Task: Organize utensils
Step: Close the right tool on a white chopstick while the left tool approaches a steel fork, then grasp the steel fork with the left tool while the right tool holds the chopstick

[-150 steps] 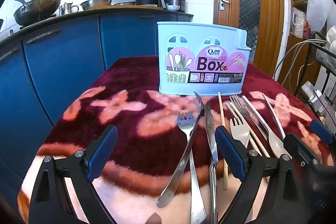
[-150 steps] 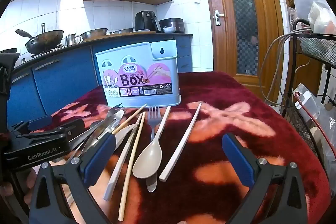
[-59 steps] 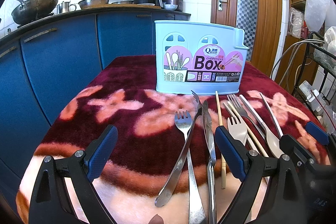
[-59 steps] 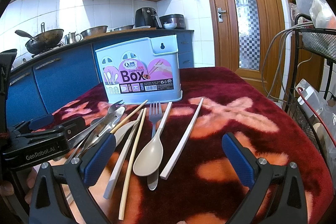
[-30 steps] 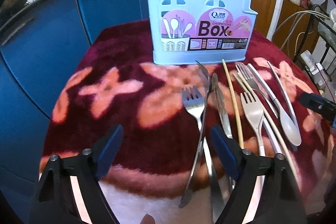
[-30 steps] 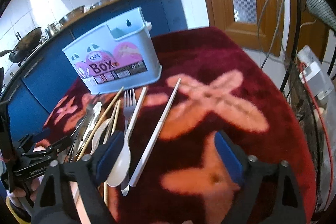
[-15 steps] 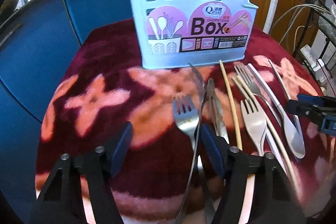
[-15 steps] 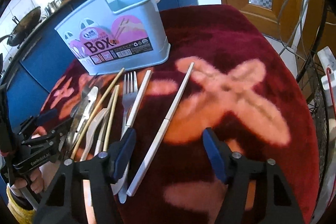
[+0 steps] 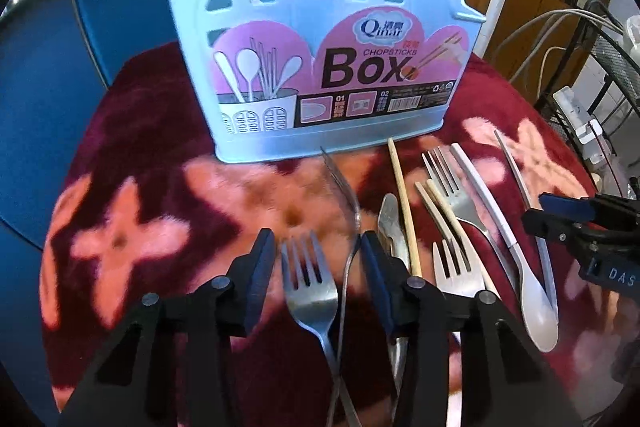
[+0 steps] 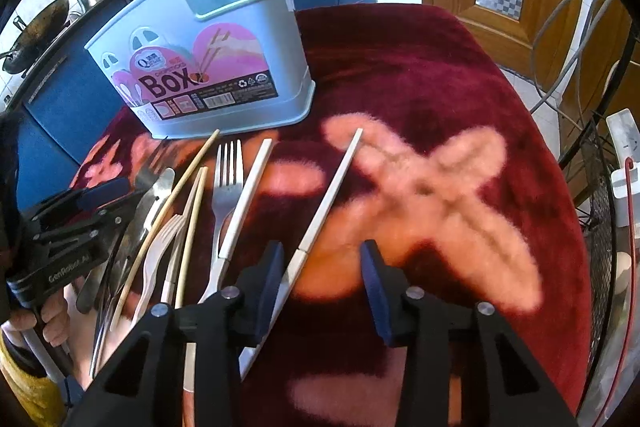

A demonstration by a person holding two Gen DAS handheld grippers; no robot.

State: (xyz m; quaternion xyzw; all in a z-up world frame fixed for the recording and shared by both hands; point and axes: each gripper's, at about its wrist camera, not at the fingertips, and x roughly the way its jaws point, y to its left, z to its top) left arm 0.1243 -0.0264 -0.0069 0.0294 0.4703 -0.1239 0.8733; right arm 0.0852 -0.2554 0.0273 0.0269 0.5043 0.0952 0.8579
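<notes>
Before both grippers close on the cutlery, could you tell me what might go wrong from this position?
1. The left gripper straddles the steel fork, but a second thin utensil also lies between its fingers, so it may pinch both.
2. The right gripper has the white utensil at its left finger, not centred; closing could push it aside.
3. The utensils lie packed, some crossing, near the blue box; lifting one may drag its neighbours.
</notes>
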